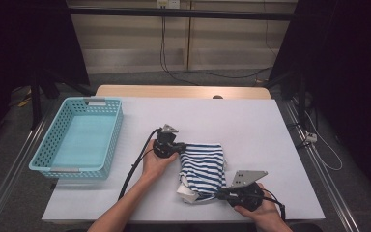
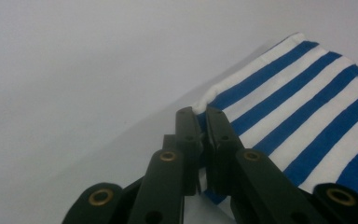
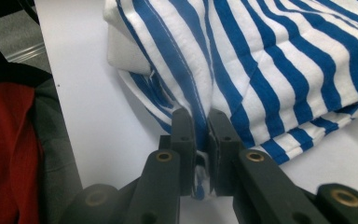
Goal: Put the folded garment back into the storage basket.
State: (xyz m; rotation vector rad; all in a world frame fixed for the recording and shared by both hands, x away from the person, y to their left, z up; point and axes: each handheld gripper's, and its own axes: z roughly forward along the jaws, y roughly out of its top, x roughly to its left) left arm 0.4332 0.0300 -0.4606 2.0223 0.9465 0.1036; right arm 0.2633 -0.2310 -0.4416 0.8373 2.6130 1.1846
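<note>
Centrally on the white surface (image 1: 251, 130), a folded blue-and-white striped cloth (image 1: 203, 166) is pinched at its far-left corner by the left hand-held gripper (image 1: 179, 147) and at its near edge by the right hand-held gripper (image 1: 218, 195).

A white table (image 1: 251, 121) stands on grey floor (image 1: 9, 159); pale wall panels (image 1: 130, 34) and cables (image 1: 212, 73) lie far, darkness either side.

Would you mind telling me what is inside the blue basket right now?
The blue basket looks empty: its pale floor shows bare. The strip behind its near wall is hidden. The striped cloth lies outside it on the table.
</note>
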